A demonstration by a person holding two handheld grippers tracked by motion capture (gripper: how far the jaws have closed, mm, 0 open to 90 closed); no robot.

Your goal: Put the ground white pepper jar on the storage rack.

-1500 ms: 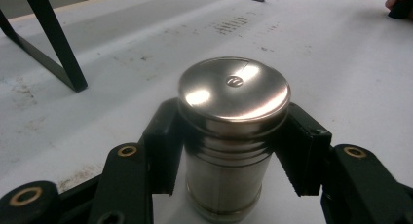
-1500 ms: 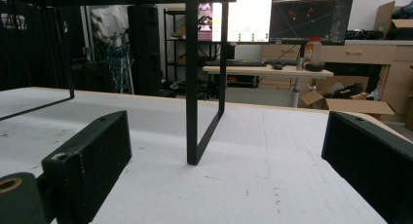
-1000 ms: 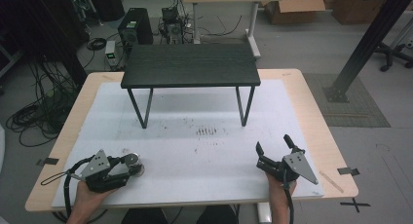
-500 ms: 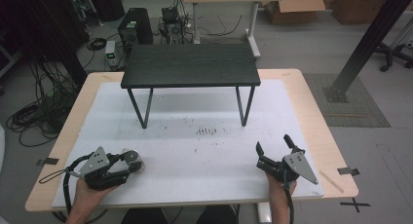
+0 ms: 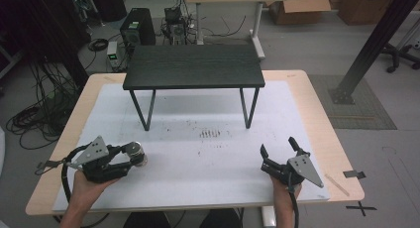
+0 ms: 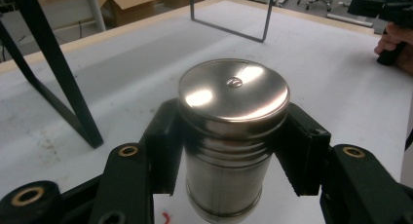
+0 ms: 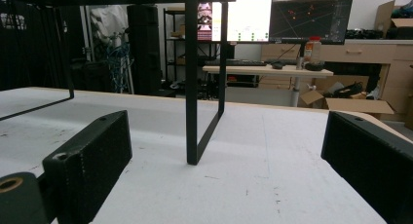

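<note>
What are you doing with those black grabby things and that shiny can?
A person sits at a white-topped table with a black two-jaw gripper in each hand. The left gripper is clamped around a shiny round steel canister, lid up. The right gripper rests near the table's right front edge with its jaws wide open and nothing between them. A small black metal-legged shelf stands at the back.

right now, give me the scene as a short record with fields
surface: white table
held thing: steel can, upright
left gripper: jaws shut on the can's sides, just below its lid
right gripper: jaws open, nothing between them, near the table's right front
other thing: black stand at the table's far side
contact: the can's base is off the table
</note>
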